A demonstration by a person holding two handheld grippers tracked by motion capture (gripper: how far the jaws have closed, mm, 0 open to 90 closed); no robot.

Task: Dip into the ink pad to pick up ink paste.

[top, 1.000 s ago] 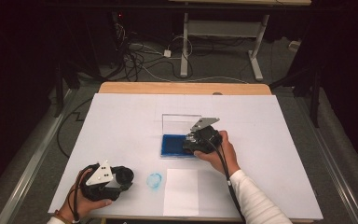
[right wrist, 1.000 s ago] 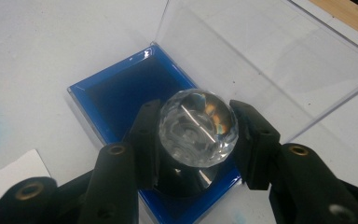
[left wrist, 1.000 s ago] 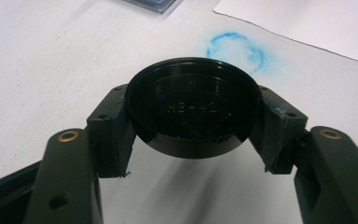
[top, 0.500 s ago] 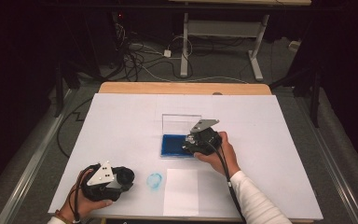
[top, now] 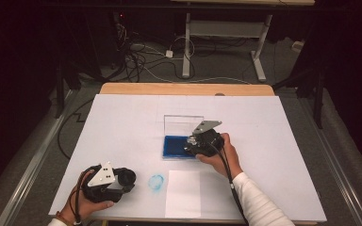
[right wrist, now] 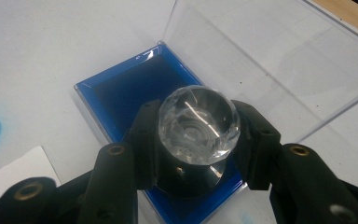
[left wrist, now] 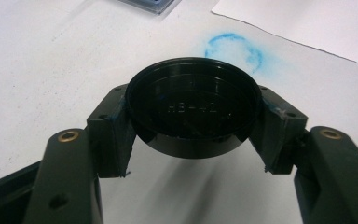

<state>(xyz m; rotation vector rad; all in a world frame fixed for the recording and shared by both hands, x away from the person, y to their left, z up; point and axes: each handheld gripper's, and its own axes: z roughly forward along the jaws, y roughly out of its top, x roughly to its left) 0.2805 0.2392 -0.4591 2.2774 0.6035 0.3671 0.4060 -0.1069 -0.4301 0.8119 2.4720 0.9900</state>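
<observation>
Left gripper [left wrist: 191, 135] is clamped on a black cap [left wrist: 193, 105] near the blue smudge [left wrist: 233, 46], and right gripper [right wrist: 196, 140] is clamped on a clear-topped stamp [right wrist: 198, 123] sitting in the open blue ink box [right wrist: 121, 91].

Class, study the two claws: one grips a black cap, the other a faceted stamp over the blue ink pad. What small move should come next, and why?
Probably lower the right claw slightly, pressing the stamp onto the blue pad: it sits over the open case.
</observation>
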